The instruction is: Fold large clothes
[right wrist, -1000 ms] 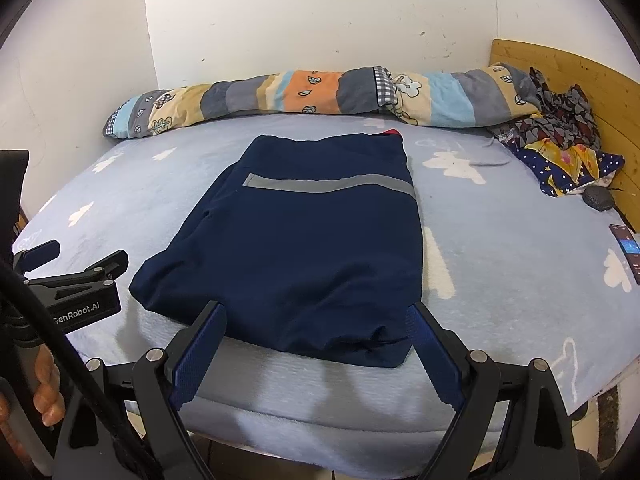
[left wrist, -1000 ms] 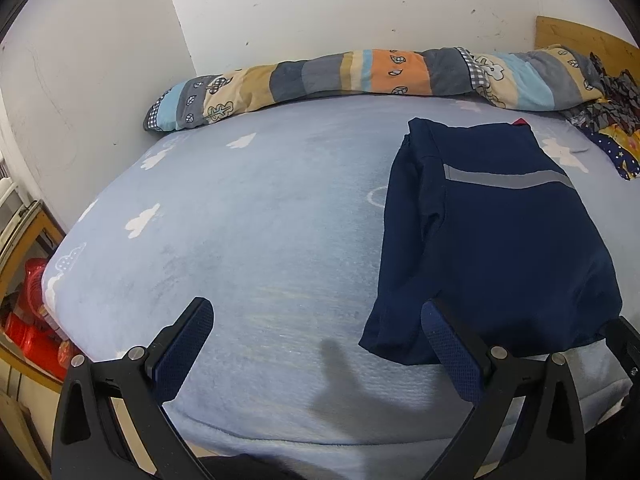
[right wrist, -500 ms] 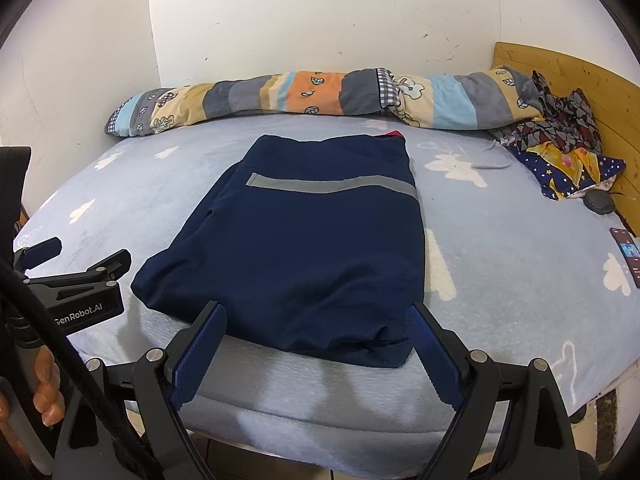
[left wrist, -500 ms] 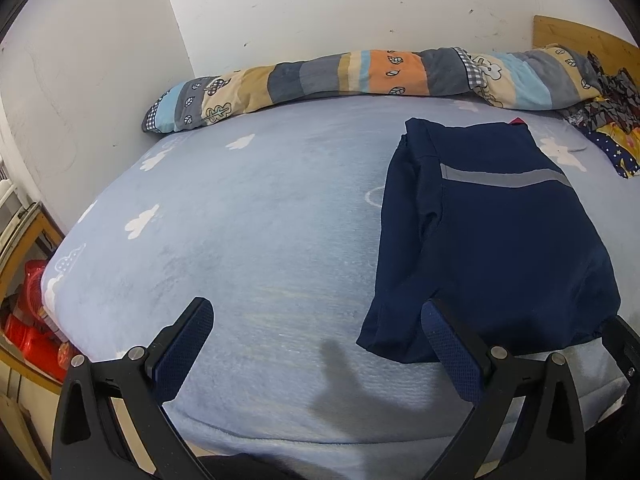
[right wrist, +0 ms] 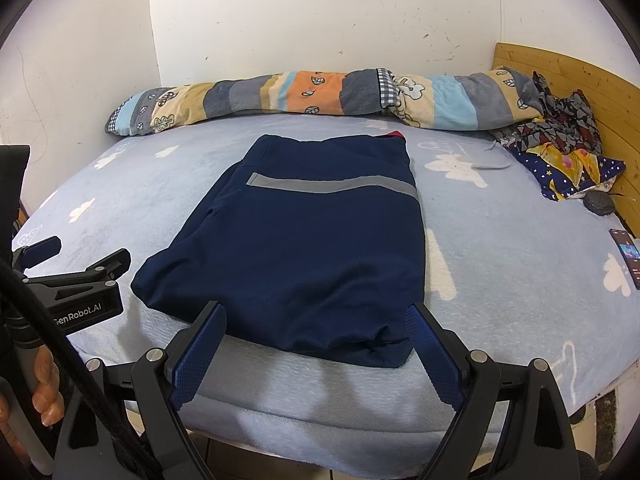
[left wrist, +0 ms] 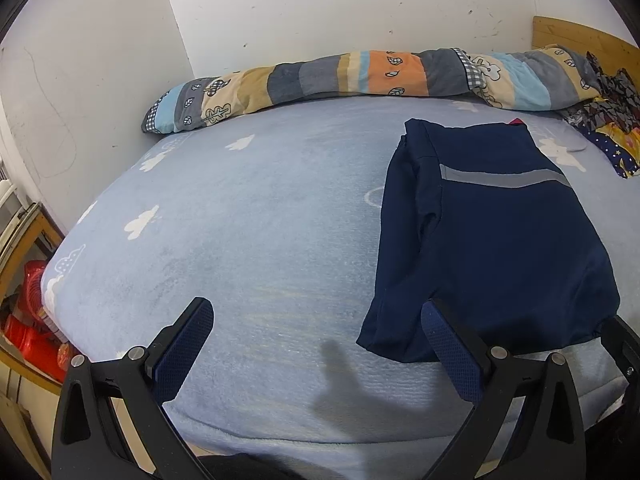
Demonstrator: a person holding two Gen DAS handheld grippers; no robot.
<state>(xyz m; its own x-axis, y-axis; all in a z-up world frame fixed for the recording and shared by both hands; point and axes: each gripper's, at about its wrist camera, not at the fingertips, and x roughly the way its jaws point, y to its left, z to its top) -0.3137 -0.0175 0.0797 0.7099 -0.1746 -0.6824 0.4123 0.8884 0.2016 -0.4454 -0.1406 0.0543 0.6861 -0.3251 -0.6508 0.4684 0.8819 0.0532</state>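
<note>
While the navy garment (right wrist: 308, 248) lay folded into a long panel on the bed (right wrist: 500, 248), just short of the striped bolster (right wrist: 280, 96), little had changed over the last second. Both the left gripper (left wrist: 316, 344) and right gripper (right wrist: 316, 344) stayed spread wide, empty, hovering at its near hem. A crosswise fold likely remained.

One folded navy garment (right wrist: 312, 248), one rolled quilt (right wrist: 304, 94), one phone (right wrist: 627, 258), one crumpled patterned cloth pile (right wrist: 568, 148).
</note>
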